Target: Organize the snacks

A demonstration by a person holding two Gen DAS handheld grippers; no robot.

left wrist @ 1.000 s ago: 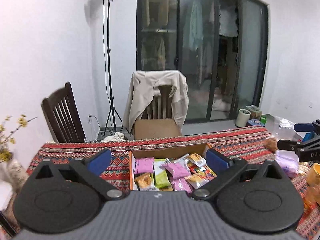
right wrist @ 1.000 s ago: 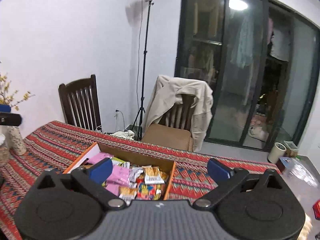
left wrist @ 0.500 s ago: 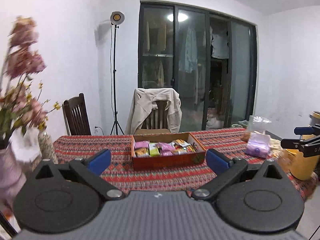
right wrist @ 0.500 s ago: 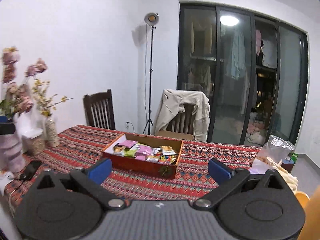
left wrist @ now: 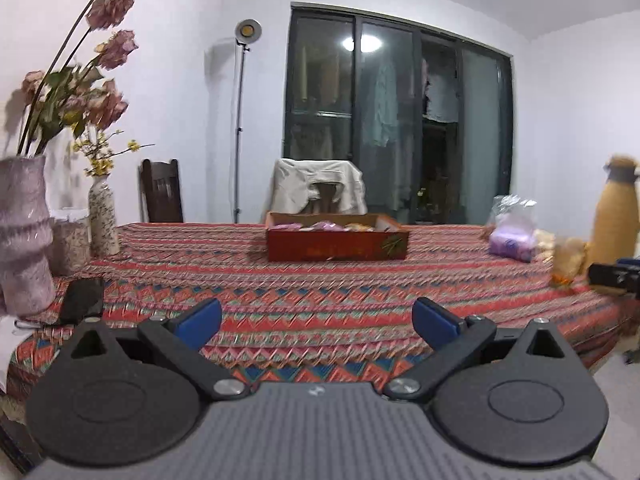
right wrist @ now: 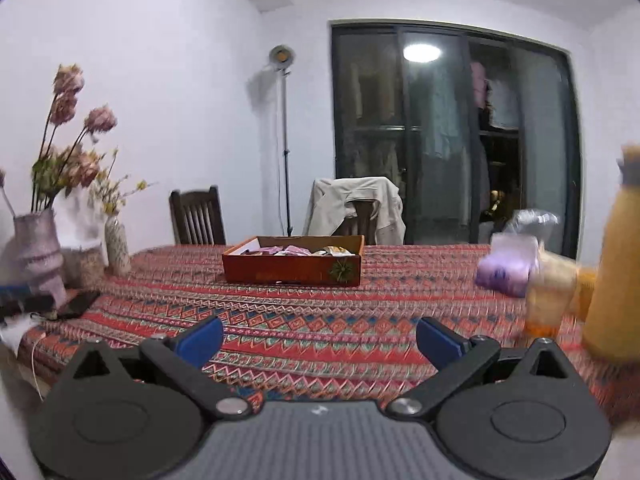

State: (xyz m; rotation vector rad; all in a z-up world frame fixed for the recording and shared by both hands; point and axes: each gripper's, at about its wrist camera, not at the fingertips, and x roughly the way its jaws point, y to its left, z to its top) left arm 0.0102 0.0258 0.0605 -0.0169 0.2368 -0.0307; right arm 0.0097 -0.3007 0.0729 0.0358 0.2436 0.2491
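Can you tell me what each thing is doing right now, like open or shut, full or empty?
Left hand-held gripper: open, holding nothing.
Right hand-held gripper: open, holding nothing.
Snack box: no lid, snack packets inside.
Yellow bottle: upright, cap on.
Plastic bag: on the tablecloth, mouth unclear.
Pink vase: upright, holding flowers.
Phone: flat, screen dark.

A patterned red tablecloth [left wrist: 320, 280] covered the table. At its left edge stood a pale vase [left wrist: 22, 236] with pink flowers, and near it a smaller speckled vase [left wrist: 102, 216]. A dark phone [left wrist: 82, 300] lay beside them. A yellow bottle [left wrist: 614, 216] stood at the right. A chair with a beige jacket [left wrist: 320, 190] was behind the table.
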